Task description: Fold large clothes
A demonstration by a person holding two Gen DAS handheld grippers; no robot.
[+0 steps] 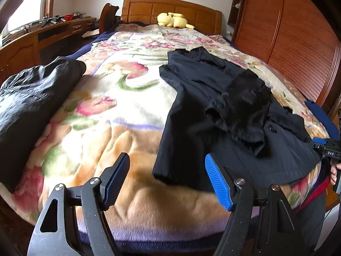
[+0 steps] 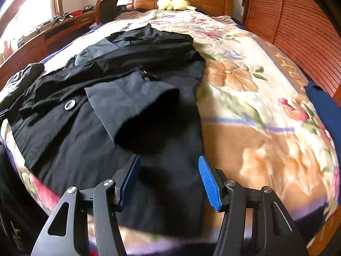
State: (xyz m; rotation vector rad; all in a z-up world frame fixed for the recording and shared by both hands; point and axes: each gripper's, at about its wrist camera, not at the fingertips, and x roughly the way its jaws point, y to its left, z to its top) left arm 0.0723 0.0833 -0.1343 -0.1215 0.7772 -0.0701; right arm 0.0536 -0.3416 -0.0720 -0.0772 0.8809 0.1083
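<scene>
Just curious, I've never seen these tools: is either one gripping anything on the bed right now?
Nothing is held. The left gripper and right gripper both have open jaws above the dark coat, with no cloth pinched.

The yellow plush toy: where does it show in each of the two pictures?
Left wrist view: yellow plush toy sits top centre, at the wooden headboard.
Right wrist view: top centre again, at the bed's far end.
Shared landmark: the black coat lying on the floral blanket.

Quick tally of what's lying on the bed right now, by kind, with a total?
Dark garments: 2, the black coat spread flat and the black bundle on the bed's left side
Plush toys: 1, the yellow plush by the headboard
Blue cloth: 1, the blue item at the bed's right edge
Total: 4
</scene>
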